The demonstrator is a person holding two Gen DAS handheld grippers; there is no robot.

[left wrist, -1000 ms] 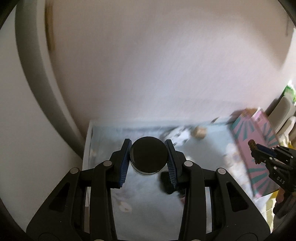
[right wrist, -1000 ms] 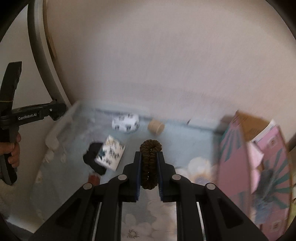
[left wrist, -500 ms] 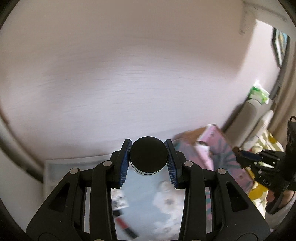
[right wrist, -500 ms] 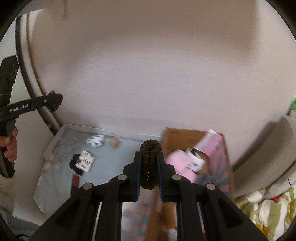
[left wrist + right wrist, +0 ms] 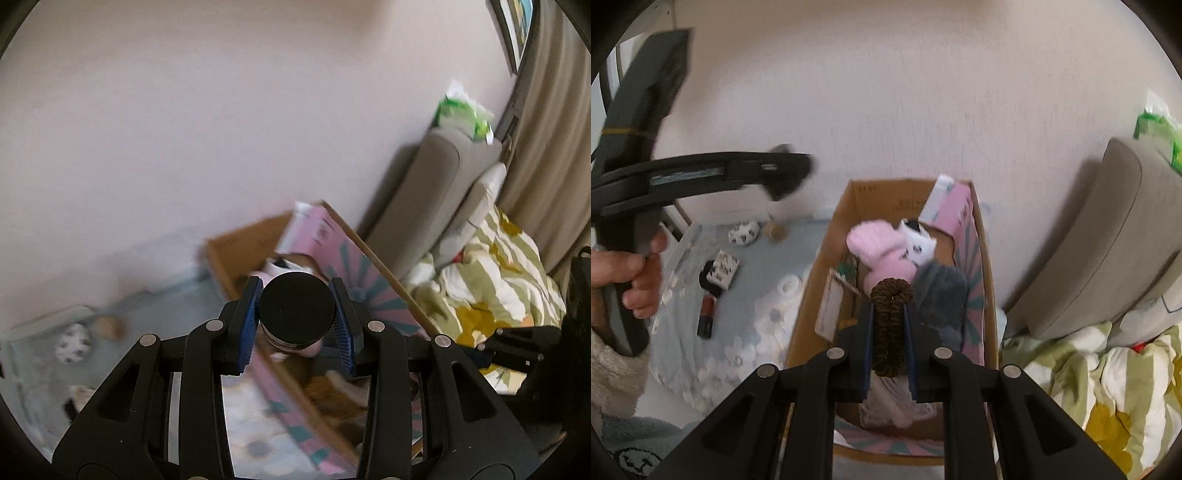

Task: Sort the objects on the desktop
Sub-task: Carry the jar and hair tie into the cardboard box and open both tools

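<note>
1. Both views have swung right since a second ago: from the blue floral mat [image 5: 746, 325] to the open cardboard box [image 5: 846, 218], which now sits under both grippers.
2. Left gripper [image 5: 297, 325]: jaws closed on a round black-lidded jar [image 5: 296, 309], same grip as in the earlier frames. Jar hangs over the near-left part of the box, above something pink.
3. Right gripper [image 5: 891, 328]: jaws narrow, pinching a brown hair tie [image 5: 891, 325] standing on edge. Grip unchanged. It hovers over the near end of the box.
4. Progress, my read: partway. Already in the box: a pink fluffy item [image 5: 882, 251], a white-and-black item [image 5: 919, 243], something grey and fuzzy [image 5: 942, 291], a flat pale card-like piece [image 5: 831, 310]. Jar and hair tie are in transit, not released.
5. Left on the mat: patterned ball-like thing [image 5: 743, 232], small tan object [image 5: 775, 230], patterned packet on a black item [image 5: 724, 269], red-and-black tube [image 5: 706, 317], white ring [image 5: 788, 285]. So several more trips are likely.
6. Other differences: left wrist view now shows the grey cushion [image 5: 424, 206] and striped bedding [image 5: 491, 273], absent a second ago. In the right wrist view the left gripper's body is much nearer and blurred, so it's moving fast.
7. Next, presumably: open both over the box. Jar is rigid and may roll on the soft pile.
</note>
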